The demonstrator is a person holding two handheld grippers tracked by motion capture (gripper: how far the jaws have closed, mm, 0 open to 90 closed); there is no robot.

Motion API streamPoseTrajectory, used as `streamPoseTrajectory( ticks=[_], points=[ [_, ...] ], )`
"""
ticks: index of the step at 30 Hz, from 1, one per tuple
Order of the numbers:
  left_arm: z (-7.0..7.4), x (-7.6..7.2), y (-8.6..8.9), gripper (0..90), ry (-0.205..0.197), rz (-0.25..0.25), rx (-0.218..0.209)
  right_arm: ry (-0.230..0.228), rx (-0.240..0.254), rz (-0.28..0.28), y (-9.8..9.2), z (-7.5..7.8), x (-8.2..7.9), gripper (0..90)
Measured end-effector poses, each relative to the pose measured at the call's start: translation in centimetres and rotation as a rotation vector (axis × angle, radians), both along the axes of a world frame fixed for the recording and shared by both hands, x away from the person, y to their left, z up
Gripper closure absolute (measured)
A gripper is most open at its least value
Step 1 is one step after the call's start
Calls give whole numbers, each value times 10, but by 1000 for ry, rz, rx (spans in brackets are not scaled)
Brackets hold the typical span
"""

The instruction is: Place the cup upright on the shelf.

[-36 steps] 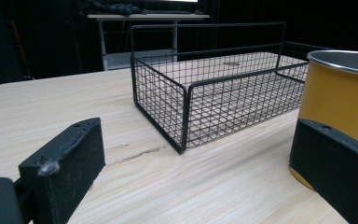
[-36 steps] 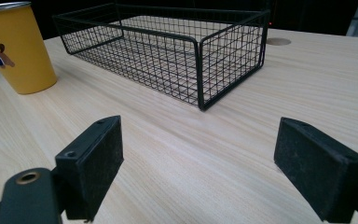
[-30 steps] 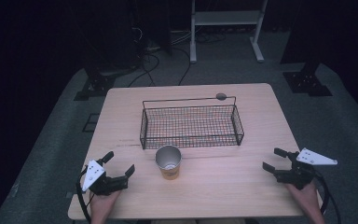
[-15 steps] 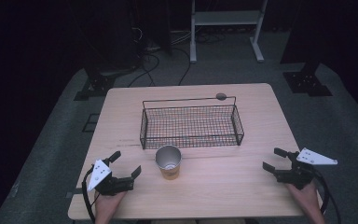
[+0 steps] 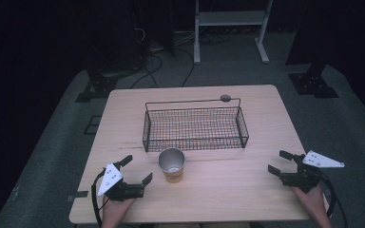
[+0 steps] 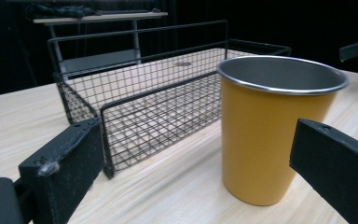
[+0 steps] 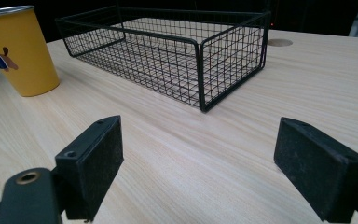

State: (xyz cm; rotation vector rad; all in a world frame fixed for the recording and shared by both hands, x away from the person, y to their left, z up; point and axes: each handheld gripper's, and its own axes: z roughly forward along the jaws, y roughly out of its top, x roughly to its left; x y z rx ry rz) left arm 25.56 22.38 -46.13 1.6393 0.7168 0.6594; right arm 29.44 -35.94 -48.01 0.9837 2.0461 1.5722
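A yellow metal cup stands upright on the wooden table, just in front of a black wire basket. My left gripper is open at the front left, its jaws pointing at the cup a short way off. From the left gripper view the cup stands close ahead, right of centre, apart from both jaws. My right gripper is open at the front right with nothing between its jaws. The right gripper view has the cup at far left and the basket ahead.
The basket holds nothing that I can see. A round grey hole cover sits in the tabletop behind the basket. Dark floor, cables and a white stand frame lie beyond the far edge.
My left gripper has moved right and forward, closer to the cup. The right gripper, cup and basket have stayed put.
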Motion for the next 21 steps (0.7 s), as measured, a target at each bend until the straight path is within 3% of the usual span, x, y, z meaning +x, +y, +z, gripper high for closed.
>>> streamPoseTrajectory(
  ticks=[21],
  points=[
    [-1, -5, -24, 24, 2, -92, 33, 0, 0, 2, 0, 0, 0, 145]
  ],
)
